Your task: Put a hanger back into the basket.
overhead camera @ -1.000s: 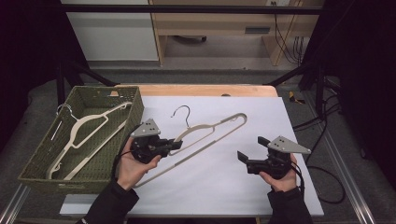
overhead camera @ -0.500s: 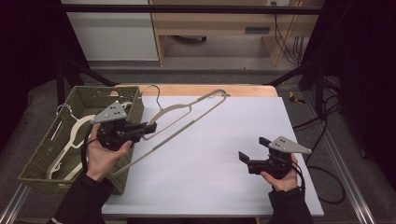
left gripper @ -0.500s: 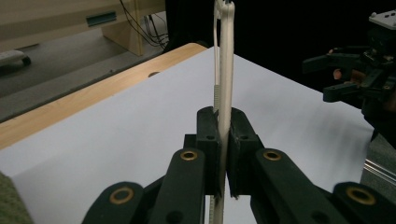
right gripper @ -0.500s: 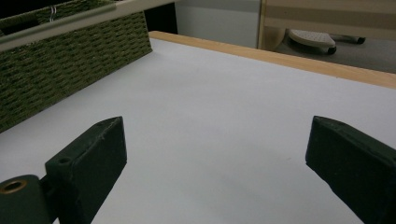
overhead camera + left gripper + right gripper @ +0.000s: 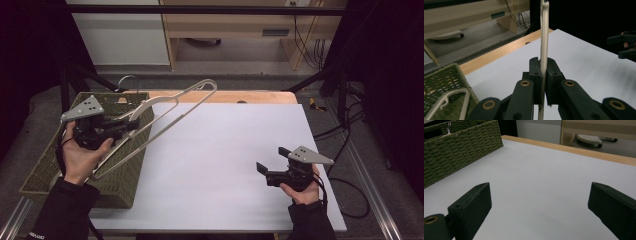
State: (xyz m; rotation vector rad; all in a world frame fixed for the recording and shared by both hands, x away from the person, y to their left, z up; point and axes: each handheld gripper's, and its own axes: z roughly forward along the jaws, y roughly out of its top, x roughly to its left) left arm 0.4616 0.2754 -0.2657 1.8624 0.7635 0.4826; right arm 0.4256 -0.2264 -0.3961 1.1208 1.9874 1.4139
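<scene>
High view, with both gripper views: transfer of a cream plastic clothes hanger with a metal hook (image 5: pixel 172 107) into an olive-green woven rectangular basket (image 5: pixel 131 165) at the left edge of the white table sheet (image 5: pixel 225 150). The left gripper (image 5: pixel 131 126) is clamped on one thin bar of the hanger; in the left gripper view its pads (image 5: pixel 535 75) press the bar from both sides, jaws nearly together; the hanger is lifted clear of the table and tilted, its near end over the basket's right rim, its far end and hook over the basket's far right corner and the wooden table edge (image 5: pixel 235 96). A second cream hanger (image 5: pixel 454 98) already lies inside the basket. The right gripper (image 5: pixel 272 167) rests low at the near right of the sheet, well apart from hanger and basket; its jaws stand wide apart with nothing between them, only bare sheet beyond in the right gripper view.

Progress, as judged: pick-up and most of the carry appear complete; one hanger is already stowed; what remains is to bring the held hanger fully over the basket opening, lower it beside the other, and release; the table holds no further hangers.
</scene>
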